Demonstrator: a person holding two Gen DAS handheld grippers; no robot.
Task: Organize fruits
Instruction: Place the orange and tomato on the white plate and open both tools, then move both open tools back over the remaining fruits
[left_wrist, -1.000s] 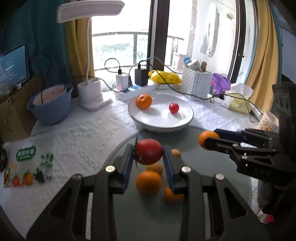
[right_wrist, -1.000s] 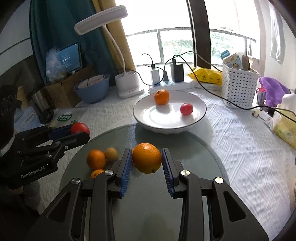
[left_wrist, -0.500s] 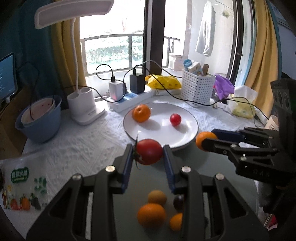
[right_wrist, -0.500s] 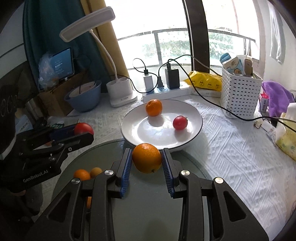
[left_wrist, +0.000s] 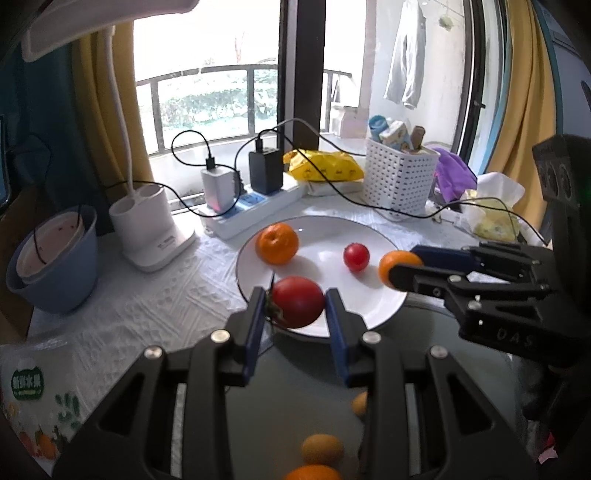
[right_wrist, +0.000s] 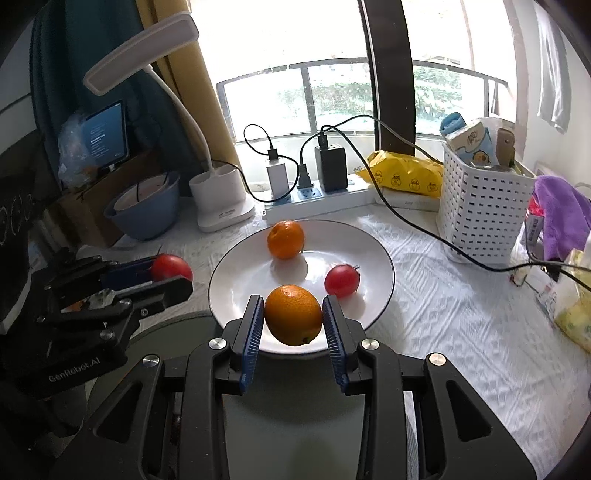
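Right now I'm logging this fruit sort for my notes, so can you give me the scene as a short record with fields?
left gripper: shut on the large red tomato, above the plate's near edge
right gripper: shut on an orange, above the plate's near edge
white plate: holds a second orange and a small red tomato, apart from each other
still on the grey mat: three small orange and yellow fruits, partly hidden
behind the plate: power strip, white basket

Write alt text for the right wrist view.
The right gripper holds a round orange over the near rim of a white plate holding a smaller orange and small red tomato.
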